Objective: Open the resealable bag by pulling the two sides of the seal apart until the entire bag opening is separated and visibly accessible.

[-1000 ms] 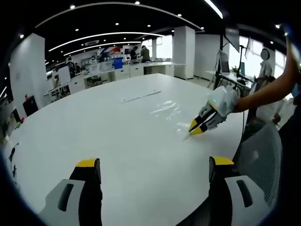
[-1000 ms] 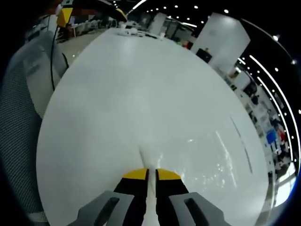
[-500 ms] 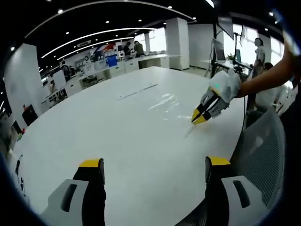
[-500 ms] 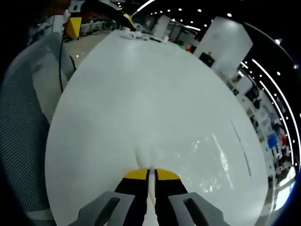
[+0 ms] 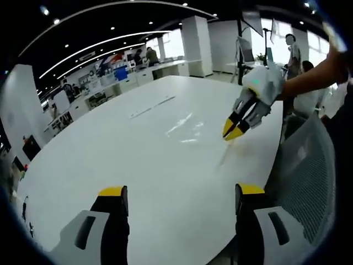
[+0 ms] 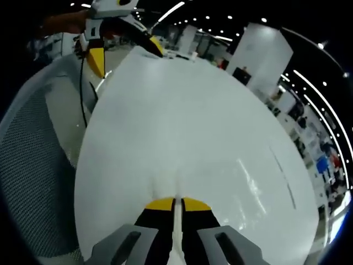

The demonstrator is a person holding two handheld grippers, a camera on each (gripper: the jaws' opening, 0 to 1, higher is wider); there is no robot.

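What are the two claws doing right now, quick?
Left gripper: open, holding nothing.
Right gripper: shut on the clear bag's edge.

One clear bag (image 5: 185, 124), two grippers, one white table (image 5: 110, 154), perhaps one mesh chair (image 5: 306, 171).

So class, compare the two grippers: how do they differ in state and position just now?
The left gripper is open, its jaws wide apart and holding nothing; the right gripper is shut on the clear resealable bag. The left gripper sits at the near edge of the white table, away from the bag, while the right gripper has the bag's edge in its grip. Both have yellow-tipped black jaws.
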